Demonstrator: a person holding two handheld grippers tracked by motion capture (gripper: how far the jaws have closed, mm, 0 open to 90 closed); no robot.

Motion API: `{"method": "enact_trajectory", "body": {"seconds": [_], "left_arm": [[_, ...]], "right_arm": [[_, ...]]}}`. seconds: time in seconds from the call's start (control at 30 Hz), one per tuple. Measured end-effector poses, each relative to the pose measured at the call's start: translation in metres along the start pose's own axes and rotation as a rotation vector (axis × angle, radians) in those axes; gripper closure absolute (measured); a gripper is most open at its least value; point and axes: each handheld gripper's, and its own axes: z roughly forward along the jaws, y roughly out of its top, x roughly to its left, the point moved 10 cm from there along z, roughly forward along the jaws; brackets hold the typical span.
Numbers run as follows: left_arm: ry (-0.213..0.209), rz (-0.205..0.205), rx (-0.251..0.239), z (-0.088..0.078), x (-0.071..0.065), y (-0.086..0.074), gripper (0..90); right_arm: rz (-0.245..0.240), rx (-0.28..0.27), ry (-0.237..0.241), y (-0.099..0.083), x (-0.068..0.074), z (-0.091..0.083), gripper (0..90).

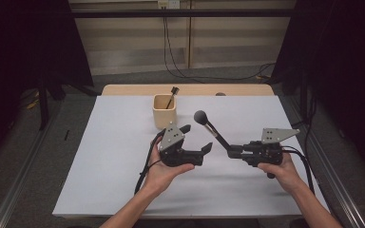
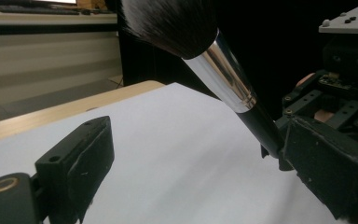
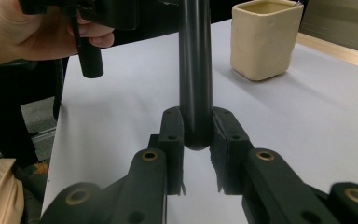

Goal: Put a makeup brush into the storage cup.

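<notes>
You're gripping the makeup brush [image 1: 212,129] by its handle end in the right gripper [image 1: 231,151], fingers clamped tight, near the cream cup [image 1: 164,110]; left gripper [image 1: 198,139] fingers are standing wide, holding nothing; keep the brush steady

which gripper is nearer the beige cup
Left. The left gripper is open just in front of the beige cup, apart from it. The right gripper is farther off to the side, shut on the makeup brush.
</notes>
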Motion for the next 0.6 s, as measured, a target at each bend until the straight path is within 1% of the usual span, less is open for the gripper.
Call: {"method": "enact_trajectory", "body": {"seconds": [0.07,0.17,0.33,0.4,0.47,0.5,0.6], "left_arm": [[-0.002,-0.005,-0.006,0.004,0.000,0.002,9.8],[-0.007,-0.001,-0.004,0.010,-0.002,0.002,12.1],[-0.019,-0.027,-0.024,0.017,-0.003,0.006,18.1],[-0.036,-0.037,-0.016,0.019,-0.005,0.005,21.7],[-0.047,-0.041,-0.014,0.020,-0.007,0.003,23.1],[-0.049,-0.040,-0.009,0.021,-0.007,0.003,24.4],[-0.051,-0.056,-0.021,0.021,-0.006,0.004,28.8]], "right_arm": [[-0.001,-0.004,-0.001,0.001,0.000,-0.001,76.6],[-0.006,-0.004,0.001,0.001,0.000,-0.001,76.6],[-0.007,-0.001,0.002,0.000,0.001,0.001,76.6],[-0.006,0.003,0.001,-0.001,0.001,0.002,76.6],[-0.005,0.006,0.003,-0.002,0.001,0.003,76.6],[-0.002,0.006,0.004,-0.003,0.002,0.004,76.6],[0.000,0.010,0.005,-0.004,0.002,0.006,76.6]]}}
